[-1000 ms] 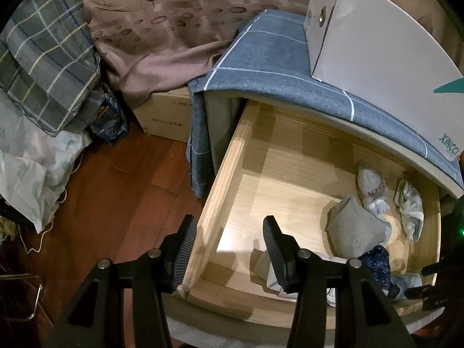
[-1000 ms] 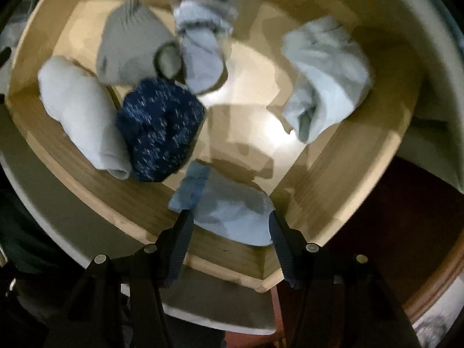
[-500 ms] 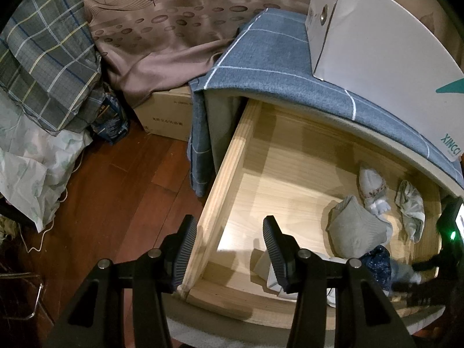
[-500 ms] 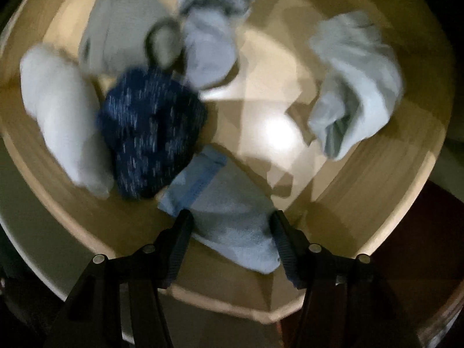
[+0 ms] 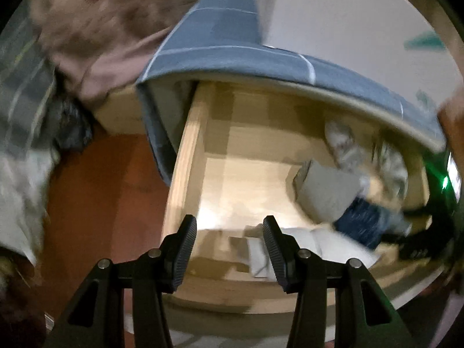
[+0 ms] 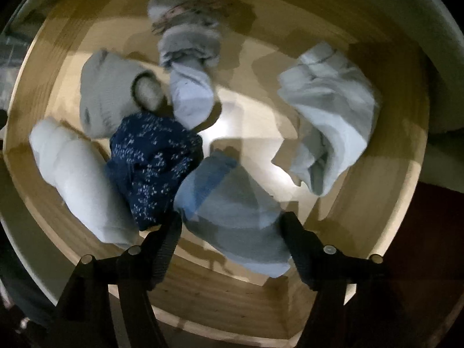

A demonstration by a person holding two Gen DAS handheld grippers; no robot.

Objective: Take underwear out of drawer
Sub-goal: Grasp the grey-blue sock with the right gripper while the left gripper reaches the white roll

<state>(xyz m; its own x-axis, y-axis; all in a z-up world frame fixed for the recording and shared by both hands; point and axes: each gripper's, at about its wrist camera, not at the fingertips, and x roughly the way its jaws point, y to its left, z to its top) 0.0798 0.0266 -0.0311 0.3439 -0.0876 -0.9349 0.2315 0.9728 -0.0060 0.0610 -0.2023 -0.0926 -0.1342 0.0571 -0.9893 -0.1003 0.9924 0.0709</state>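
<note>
1. Right hand-held gripper (image 6: 230,221) points down into the wooden drawer (image 6: 220,313); jaws have just been opening and now stand spread, w/ the pale blue folded underwear (image 6: 232,211) between them. Pads sit at its edges; can't tell if they touch, no squeeze seen.
2. Just left of that piece: navy speckled underwear (image 6: 150,162), touching it. Further left, a white roll (image 6: 78,179) against the drawer's front wall.
3. Behind the navy one: grey folded piece (image 6: 107,92), and next to it a grey-white patterned bundle (image 6: 188,58). Off to the right, apart from the rest, a crumpled light blue-white piece (image 6: 330,121).
4. Left hand-held gripper (image 5: 229,249) hangs over the drawer's front left corner, jaws spread, nothing between them. View is blurred.
5. From the left view the drawer's left half is bare wood; clothes all sit on the right side, right gripper's dark body at the far right edge.
6. Above the drawer: blue checked cloth (image 5: 232,58) w/ a white box (image 5: 348,14) on top. Left of it, a pinkish patterned fabric (image 5: 95,29) and red-brown wood floor (image 5: 101,188).
</note>
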